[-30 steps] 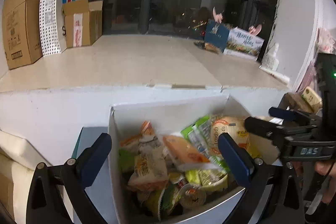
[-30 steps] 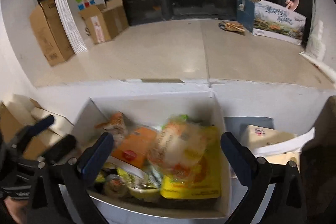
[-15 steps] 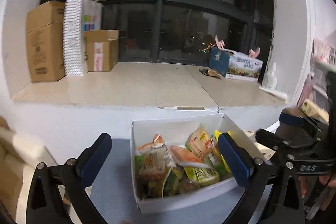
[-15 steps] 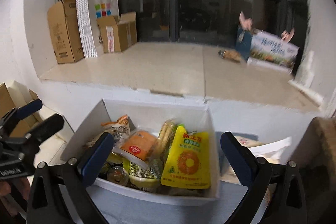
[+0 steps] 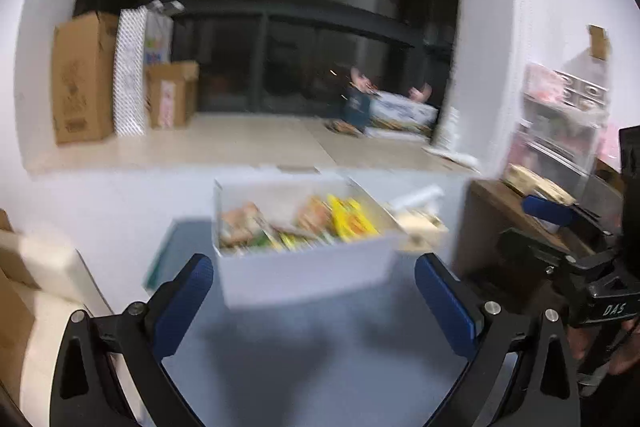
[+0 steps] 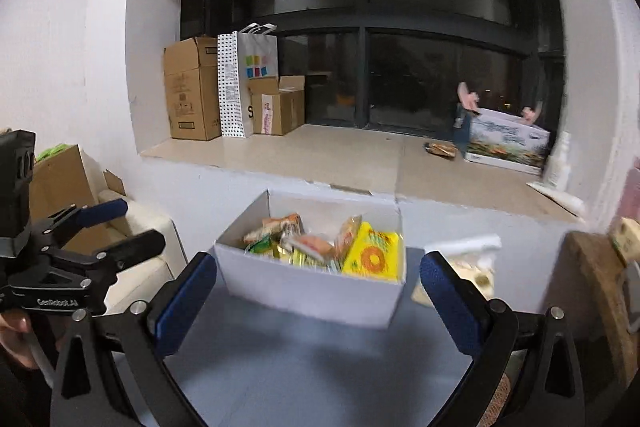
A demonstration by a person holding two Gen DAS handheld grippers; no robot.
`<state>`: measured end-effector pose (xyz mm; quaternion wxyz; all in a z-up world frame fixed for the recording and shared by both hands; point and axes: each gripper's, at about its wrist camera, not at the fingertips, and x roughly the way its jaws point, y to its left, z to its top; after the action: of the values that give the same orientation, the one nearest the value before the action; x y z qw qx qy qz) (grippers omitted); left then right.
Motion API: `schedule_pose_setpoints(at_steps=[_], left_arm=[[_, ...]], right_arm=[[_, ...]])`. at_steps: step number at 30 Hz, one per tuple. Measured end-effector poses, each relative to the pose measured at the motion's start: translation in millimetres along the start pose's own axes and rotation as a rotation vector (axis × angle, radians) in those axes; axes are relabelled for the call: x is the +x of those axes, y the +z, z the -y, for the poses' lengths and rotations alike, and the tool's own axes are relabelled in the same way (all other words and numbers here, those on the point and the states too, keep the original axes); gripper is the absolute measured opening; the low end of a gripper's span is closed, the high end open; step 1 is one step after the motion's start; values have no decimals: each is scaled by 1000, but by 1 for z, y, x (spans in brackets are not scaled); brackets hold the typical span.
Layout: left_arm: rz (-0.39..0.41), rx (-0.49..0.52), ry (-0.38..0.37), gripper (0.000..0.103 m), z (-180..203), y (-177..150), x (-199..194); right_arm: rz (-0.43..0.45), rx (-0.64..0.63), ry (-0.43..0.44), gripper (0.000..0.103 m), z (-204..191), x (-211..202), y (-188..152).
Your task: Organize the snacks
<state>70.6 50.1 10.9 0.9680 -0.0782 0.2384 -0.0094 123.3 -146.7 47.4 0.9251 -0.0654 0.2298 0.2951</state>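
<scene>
White snack box (image 5: pixel 308 275) on the grey worktop (image 5: pixel 320 359).
Left hand-held gripper (image 5: pixel 314 301) spread wide, empty, short of the blurred box.

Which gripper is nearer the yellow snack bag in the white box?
Right, narrowly. The right gripper hangs open before the white box, facing the yellow snack bag; the left gripper sits open farther left.

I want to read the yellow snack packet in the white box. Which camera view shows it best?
The right wrist view: the yellow packet lies sharp at the right end of the white box, its orange ring print visible. In the left wrist view the same packet is only a motion-blurred yellow smear, with no print readable.
</scene>
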Motion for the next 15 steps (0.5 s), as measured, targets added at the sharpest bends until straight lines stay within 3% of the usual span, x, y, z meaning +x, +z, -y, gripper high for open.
schedule_pose_setpoints(at_steps=[6,9,13,15], left_arm=[[-52,73,-4,103,32,-47,-39],[-70,58,-31,103,39,-63,-52],[-77,65,-71,103,50,-69,-60],[-71,88,-46,103,57,-66,-61]], right_arm=[[-4,43,-13,103,-9,-53,-46],[-4,82,-42,103,-11,-71,-66],[-37,110,-58,103,-11,-79,-82],[-32,105,-95,103,-11,-82,-82]])
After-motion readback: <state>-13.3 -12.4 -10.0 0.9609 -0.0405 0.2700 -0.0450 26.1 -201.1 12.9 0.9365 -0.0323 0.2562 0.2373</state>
